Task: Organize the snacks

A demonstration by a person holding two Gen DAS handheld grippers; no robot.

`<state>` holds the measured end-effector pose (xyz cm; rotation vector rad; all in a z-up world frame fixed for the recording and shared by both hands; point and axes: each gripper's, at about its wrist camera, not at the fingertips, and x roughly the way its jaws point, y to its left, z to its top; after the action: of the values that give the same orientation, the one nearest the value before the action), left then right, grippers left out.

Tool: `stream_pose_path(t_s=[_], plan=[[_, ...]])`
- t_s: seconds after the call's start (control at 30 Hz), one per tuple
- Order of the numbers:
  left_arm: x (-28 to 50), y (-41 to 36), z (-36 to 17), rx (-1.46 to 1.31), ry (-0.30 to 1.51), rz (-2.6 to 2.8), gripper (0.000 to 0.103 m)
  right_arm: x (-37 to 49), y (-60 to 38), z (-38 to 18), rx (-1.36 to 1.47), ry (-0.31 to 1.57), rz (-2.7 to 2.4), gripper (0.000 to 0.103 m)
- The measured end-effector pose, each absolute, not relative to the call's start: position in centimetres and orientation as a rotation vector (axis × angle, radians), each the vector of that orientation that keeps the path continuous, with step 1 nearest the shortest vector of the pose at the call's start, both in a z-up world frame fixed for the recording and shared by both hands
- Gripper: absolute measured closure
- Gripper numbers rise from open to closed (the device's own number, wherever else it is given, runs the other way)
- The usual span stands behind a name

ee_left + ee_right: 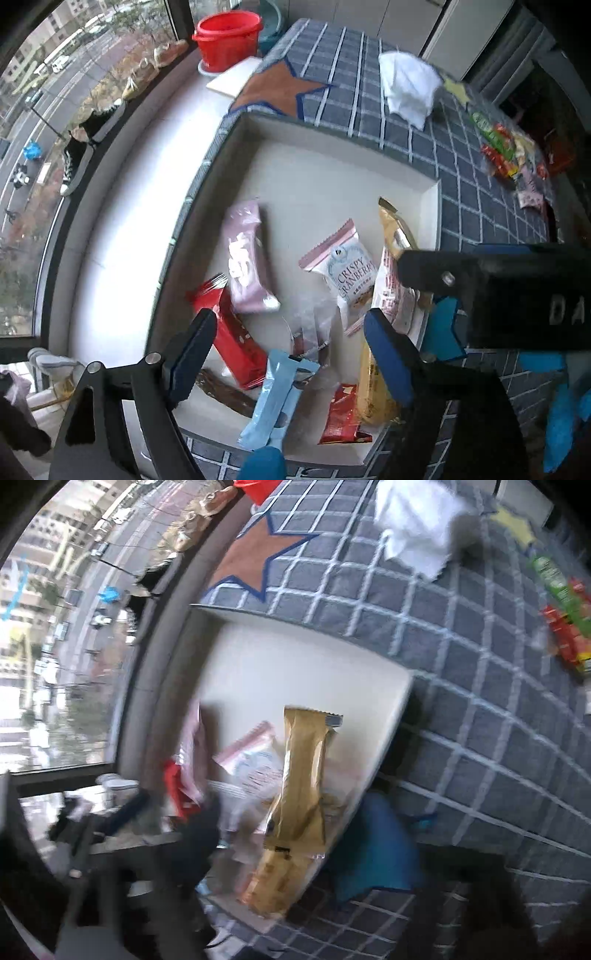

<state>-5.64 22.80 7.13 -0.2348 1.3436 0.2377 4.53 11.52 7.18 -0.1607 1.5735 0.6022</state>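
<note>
A white tray (325, 155) on a blue checked cloth holds several snack packs: a pink pack (245, 258), a red pack (232, 336), a light blue pack (275, 398), a "Crispy Cranberry" pack (349, 273) and a gold pack (395, 229). My left gripper (290, 362) is open and empty above the tray's near side. My right gripper (291, 853) is open over the tray's right part, with the gold pack (301, 794) between its blurred fingers, apart from the pads. The right gripper also shows in the left wrist view (436, 295).
More snack packs (506, 151) lie in a heap on the cloth at the far right. A white crumpled cloth (408, 86) lies beyond the tray. A red bucket (227, 38) stands by the window. The table edge runs along the tray's left side.
</note>
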Motion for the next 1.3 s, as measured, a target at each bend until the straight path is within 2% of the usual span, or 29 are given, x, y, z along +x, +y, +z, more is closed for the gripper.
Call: stream_pose_path(t_s=[0.03,0.2,0.27,0.53,1.3], plan=[[-5.7,22.9,7.2,-0.223,1.351,0.240,0.012,4.4,11.1,6.9,-0.171,1.575,0.601,0.007],[-6.4,23.1,7.1,-0.236,1.389,0.226,0.011,3.0,10.3,7.2,-0.190,1.595,0.581,0.007],[-6.8,23.0,7.7,-0.215,1.375,0.253,0.010,2.4,9.8,7.6,-0.201,1.593,0.568,0.000],[-8.0,22.9,7.8,-0.120,1.452,0.353,0.010,0.6,9.6,7.6,-0.227,1.600,0.553,0.000],[-8.8,21.8,8.5,-0.024,1.475,0.330,0.010,-0.3,10.1,8.1,-0.199,1.618,0.579,0.000]])
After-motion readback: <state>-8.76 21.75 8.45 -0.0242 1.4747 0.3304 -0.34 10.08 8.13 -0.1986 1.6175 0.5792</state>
